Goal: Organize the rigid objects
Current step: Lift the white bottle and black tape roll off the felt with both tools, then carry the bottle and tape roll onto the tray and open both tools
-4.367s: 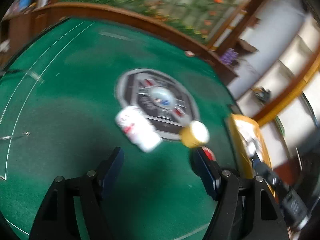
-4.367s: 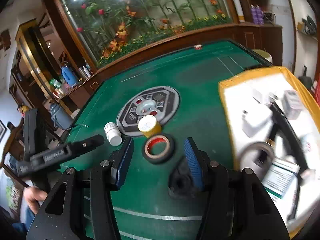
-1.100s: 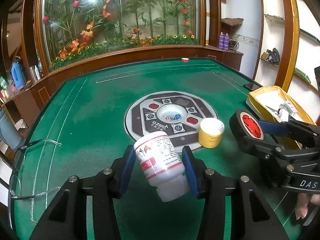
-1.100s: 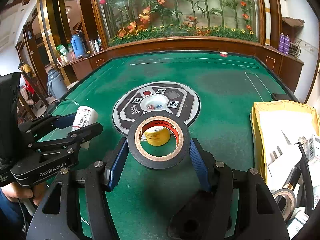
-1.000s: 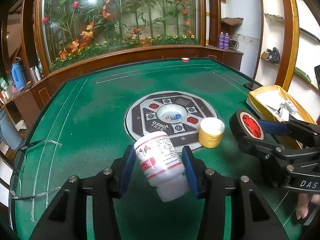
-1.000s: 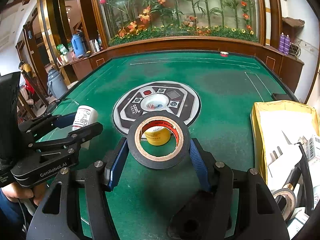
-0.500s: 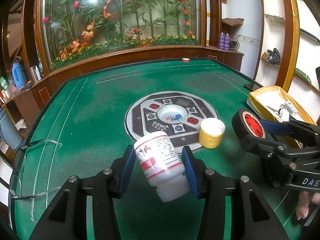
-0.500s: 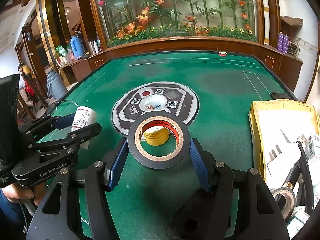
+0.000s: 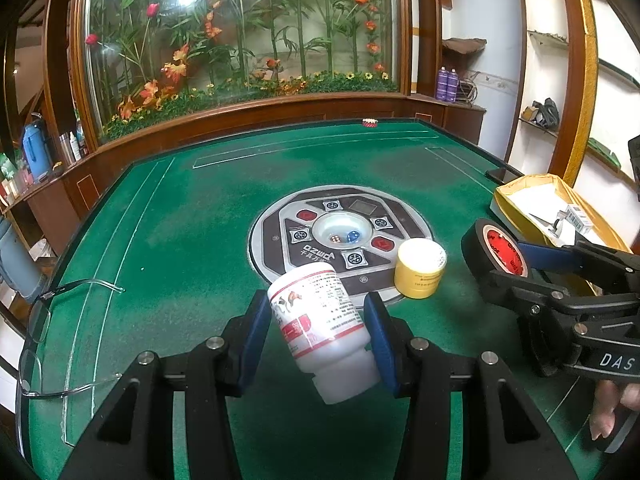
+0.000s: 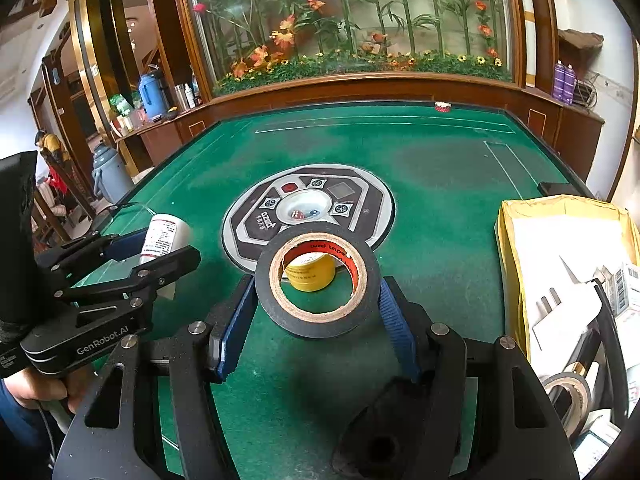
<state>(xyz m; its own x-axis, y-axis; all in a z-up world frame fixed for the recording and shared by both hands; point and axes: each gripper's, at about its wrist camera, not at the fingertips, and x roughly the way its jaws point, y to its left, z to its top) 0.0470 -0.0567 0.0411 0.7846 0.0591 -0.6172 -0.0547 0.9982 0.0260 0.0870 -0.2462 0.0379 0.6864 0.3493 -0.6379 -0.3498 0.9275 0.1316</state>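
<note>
My left gripper point(image 9: 316, 322) is shut on a white pill bottle point(image 9: 320, 320) with a red and white label, held tilted above the green felt with its cap end toward me. My right gripper point(image 10: 318, 304) is shut on a black tape roll point(image 10: 318, 284) with a brown core and red inner print, held off the table. From the left wrist view the same tape roll point(image 9: 494, 250) shows at the right in the other gripper. A small yellow jar point(image 9: 420, 268) stands on the felt by the round centre panel. The white bottle point(image 10: 164, 238) appears at the left of the right wrist view.
The green felt table point(image 9: 180, 240) has a round control panel point(image 9: 340, 232) with dice in its middle. A yellow-edged box point(image 10: 560, 264) of papers, cables and tape sits at the right. Clear-framed glasses point(image 9: 52, 332) lie at the left edge. A person's hand point(image 10: 36, 390) holds the left gripper.
Since the oldest frames both grippers have taken up their objects, the bottle and the tape roll, off the felt. Over the last second nothing has visibly moved.
</note>
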